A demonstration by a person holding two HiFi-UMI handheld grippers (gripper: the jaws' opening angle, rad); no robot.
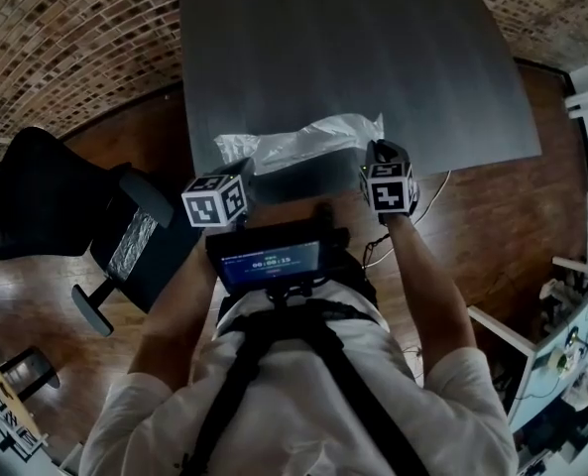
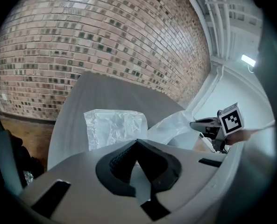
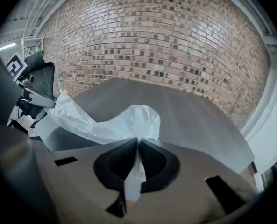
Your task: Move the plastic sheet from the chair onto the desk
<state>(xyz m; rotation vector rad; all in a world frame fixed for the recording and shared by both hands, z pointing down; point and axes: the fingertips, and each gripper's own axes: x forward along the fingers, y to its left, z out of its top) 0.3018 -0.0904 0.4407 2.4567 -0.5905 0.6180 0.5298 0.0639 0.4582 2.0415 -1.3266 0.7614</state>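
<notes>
A clear, crinkled plastic sheet [image 1: 308,139] hangs stretched between my two grippers over the near edge of the dark grey desk [image 1: 353,48]. My left gripper [image 1: 246,170] is shut on the sheet's left end [image 2: 114,126], with plastic pinched between its black pads [image 2: 121,159]. At the sheet's right end my right gripper [image 1: 378,152] is shut too, and the film [image 3: 129,120] runs down between its pads [image 3: 154,158]. The black office chair [image 1: 70,211] stands off to the left, behind my left arm.
A brick wall [image 3: 166,41] runs behind the desk. The floor [image 1: 492,226] is reddish wood. White shelving [image 1: 571,355] with clutter stands at the right edge. A screen device [image 1: 272,261] hangs at the person's chest. A shiny patch [image 1: 133,243] lies on the chair seat.
</notes>
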